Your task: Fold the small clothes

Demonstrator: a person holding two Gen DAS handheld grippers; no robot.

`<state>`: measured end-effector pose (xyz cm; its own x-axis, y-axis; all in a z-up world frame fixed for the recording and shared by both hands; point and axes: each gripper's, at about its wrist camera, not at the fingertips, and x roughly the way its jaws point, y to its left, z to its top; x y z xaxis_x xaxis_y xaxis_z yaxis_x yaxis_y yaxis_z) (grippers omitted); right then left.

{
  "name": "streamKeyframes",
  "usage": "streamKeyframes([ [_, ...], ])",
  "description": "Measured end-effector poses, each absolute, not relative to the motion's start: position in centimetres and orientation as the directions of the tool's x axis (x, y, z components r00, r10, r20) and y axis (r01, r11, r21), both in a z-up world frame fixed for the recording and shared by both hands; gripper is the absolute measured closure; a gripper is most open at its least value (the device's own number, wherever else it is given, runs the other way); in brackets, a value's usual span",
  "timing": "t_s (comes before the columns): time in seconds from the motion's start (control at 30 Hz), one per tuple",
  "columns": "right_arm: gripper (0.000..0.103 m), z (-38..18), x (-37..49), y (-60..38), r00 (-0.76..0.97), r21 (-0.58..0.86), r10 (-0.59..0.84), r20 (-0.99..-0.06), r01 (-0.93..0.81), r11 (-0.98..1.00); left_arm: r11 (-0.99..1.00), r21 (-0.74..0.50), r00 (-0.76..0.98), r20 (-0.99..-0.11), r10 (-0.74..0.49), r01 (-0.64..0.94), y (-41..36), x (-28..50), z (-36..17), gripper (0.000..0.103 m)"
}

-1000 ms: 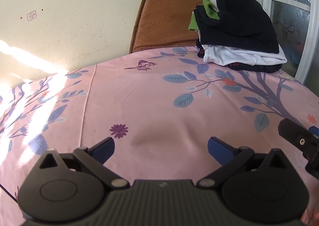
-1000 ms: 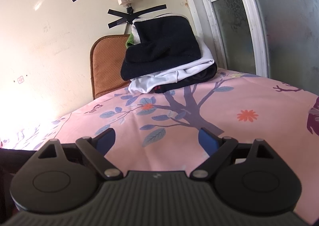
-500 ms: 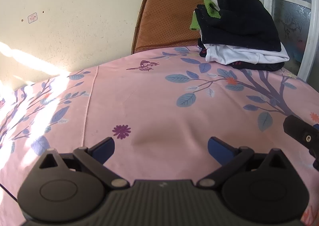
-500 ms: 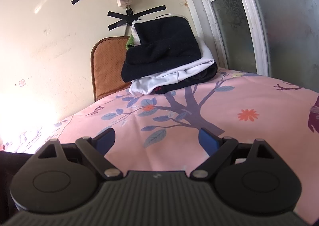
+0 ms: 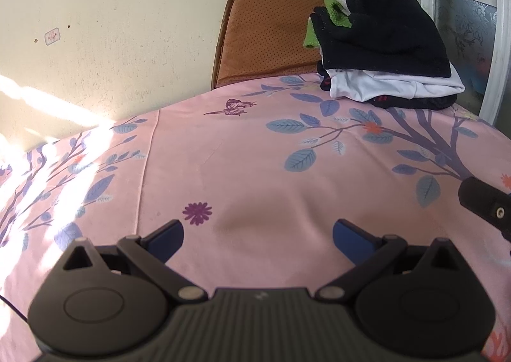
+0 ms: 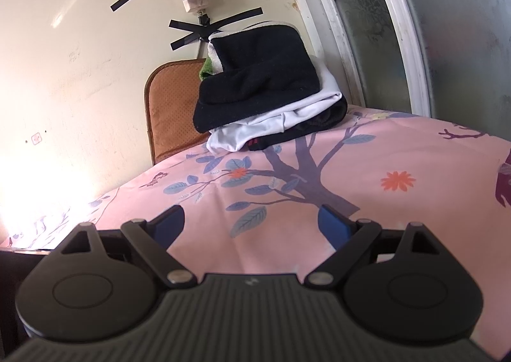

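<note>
Both claws, left claw (image 5: 258,234) and right claw (image 6: 251,224), gape empty; stacked clothes (image 6: 265,106) look folded, probably black over white

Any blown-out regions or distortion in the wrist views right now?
Left wrist view: sunlight clips to white across the left of the pink sheet and streaks the wall; fisheye bows the bed edge. Right wrist view: glare washes out the lower-left wall; window frame curves; clothes pile stays readable.
</note>
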<state>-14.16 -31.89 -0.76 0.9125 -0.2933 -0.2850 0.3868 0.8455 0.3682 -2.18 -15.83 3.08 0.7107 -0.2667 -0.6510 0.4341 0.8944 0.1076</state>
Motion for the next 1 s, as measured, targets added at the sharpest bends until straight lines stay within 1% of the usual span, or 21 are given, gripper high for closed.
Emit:
streamKeyframes([
  [0.73,0.010,-0.76,-14.16,-31.97,0.913,0.369,-0.293,-0.285,0.386,0.845,0.879,0.129,0.712,-0.645,-0.278,0.460,-16.32,-2.60,2.94,0.000],
  [1.0,0.010,-0.75,-14.17,-31.96,0.913,0.370,-0.293,-0.285,0.386,0.845,0.867,0.121,0.721,-0.618,-0.315,0.483,-16.23,-3.15,3.36,0.000],
])
